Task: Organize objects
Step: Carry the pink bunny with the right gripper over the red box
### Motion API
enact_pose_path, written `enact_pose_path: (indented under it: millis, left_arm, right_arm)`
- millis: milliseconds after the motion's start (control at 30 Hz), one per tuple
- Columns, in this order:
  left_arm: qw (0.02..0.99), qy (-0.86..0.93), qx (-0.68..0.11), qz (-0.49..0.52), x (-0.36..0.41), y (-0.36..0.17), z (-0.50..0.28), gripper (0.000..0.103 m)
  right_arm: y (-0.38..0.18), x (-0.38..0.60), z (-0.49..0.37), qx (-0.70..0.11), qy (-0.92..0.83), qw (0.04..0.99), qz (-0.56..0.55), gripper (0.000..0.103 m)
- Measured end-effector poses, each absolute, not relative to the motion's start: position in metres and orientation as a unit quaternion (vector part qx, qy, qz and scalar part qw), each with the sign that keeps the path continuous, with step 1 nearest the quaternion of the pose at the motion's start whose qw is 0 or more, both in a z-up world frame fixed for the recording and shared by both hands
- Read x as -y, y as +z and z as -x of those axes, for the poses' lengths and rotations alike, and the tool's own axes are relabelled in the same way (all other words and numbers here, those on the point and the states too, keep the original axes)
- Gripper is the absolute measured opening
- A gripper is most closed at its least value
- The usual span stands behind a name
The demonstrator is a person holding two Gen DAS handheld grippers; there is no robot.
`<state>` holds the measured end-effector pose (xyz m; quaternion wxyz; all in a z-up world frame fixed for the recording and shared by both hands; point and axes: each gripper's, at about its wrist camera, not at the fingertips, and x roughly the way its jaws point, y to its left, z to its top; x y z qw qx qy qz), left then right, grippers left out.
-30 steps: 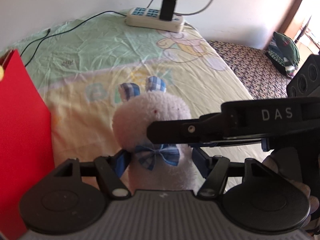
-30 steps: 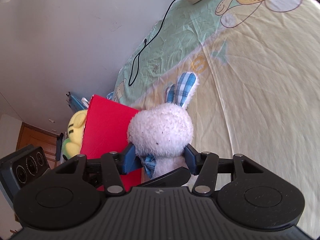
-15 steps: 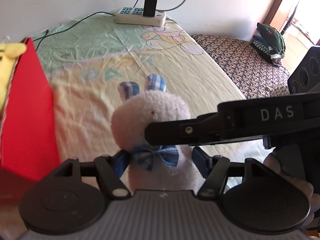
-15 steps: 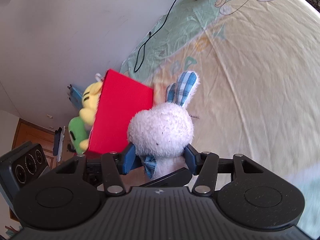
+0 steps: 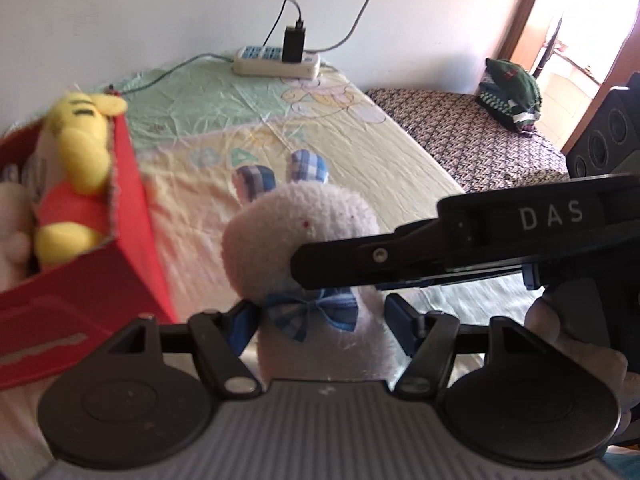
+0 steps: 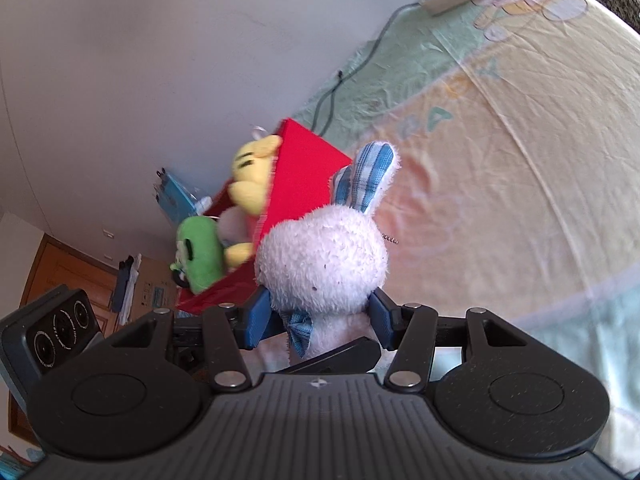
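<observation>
Both grippers (image 5: 318, 326) (image 6: 318, 322) clamp a rabbit (image 5: 300, 236) above the bedsheet (image 5: 360, 152).

White wall (image 5: 160, 20) behind a sheeted bed (image 5: 360, 152); bright, perhaps sunlit doorway (image 5: 580, 40) right.

White rabbit (image 5: 300, 232), blue-checked ears; red box (image 5: 120, 264).

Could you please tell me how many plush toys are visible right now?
4: white bunny gripped by both tongs; yellow bear, green toy and a pale one in the red box. More may be hidden.
</observation>
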<state>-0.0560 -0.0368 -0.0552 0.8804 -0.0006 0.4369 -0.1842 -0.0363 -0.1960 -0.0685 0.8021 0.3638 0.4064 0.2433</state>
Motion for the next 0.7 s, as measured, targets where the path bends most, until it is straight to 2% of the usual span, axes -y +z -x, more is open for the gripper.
enact_pose_path:
  millis: [333,700]
  left_arm:
    - [0.902,-0.206,-0.380,-0.001,-0.014,-0.014,0.083,0.067]
    - [0.929,-0.179,-0.324,0.005,-0.085,0.017,0.081,0.068]
  right_arm:
    - [-0.026,0.142,0.052,-0.339,0.246,0.847,-0.327,0.055]
    - [-0.003,0.078,0.019,-0.288,0.286,0.862,-0.304,0.055]
